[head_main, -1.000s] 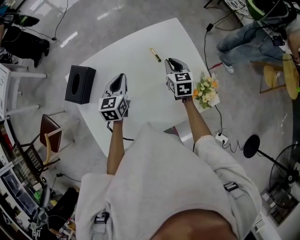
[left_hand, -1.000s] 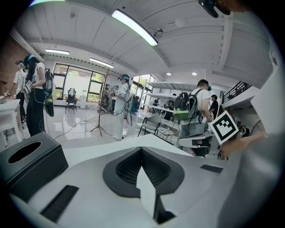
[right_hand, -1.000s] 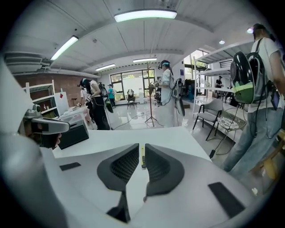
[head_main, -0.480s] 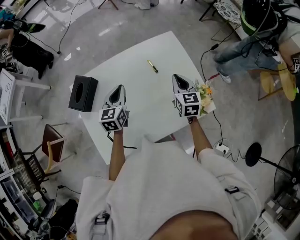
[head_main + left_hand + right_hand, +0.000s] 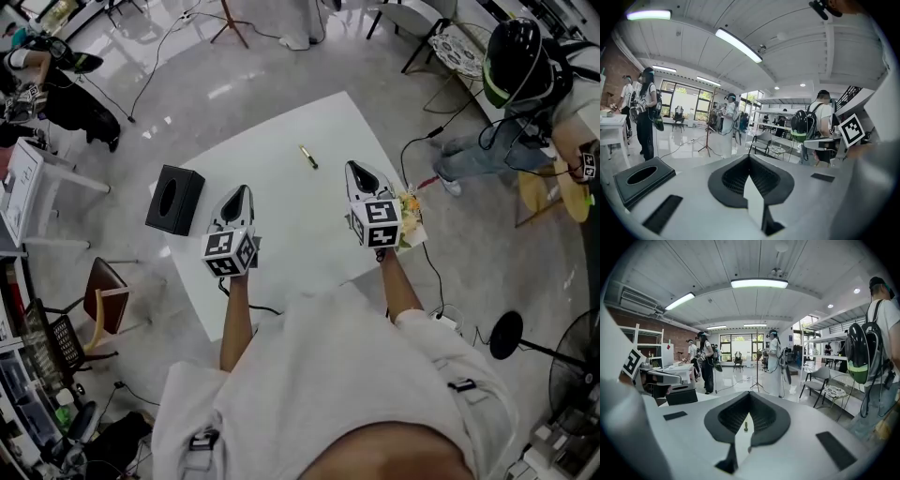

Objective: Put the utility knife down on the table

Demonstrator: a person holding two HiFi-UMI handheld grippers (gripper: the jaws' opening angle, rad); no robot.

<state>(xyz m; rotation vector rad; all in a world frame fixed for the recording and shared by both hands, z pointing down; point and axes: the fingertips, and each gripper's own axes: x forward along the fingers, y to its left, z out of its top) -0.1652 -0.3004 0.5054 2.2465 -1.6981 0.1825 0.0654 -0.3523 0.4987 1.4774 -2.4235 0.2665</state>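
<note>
The utility knife [image 5: 307, 157], slim and yellowish, lies on the white table [image 5: 281, 131] toward its far side, with nothing touching it. My right gripper [image 5: 357, 172] hovers nearer to me and to the right of it, jaws shut and empty. In the right gripper view [image 5: 750, 395] the knife [image 5: 746, 426] shows small through the slit below the closed tips. My left gripper [image 5: 237, 194] hangs over the table's left half, its jaws also shut with nothing in them [image 5: 749, 158].
A black tissue box [image 5: 174, 200] stands at the table's left edge, also in the left gripper view [image 5: 642, 176]. A bunch of flowers [image 5: 411, 208] sits at the right edge beside my right gripper. People, chairs, cables and a tripod surround the table.
Both grippers have risen and drawn back from the knife, the right one farther, toward the flowers. The knife has stayed where it lies on the table.
</note>
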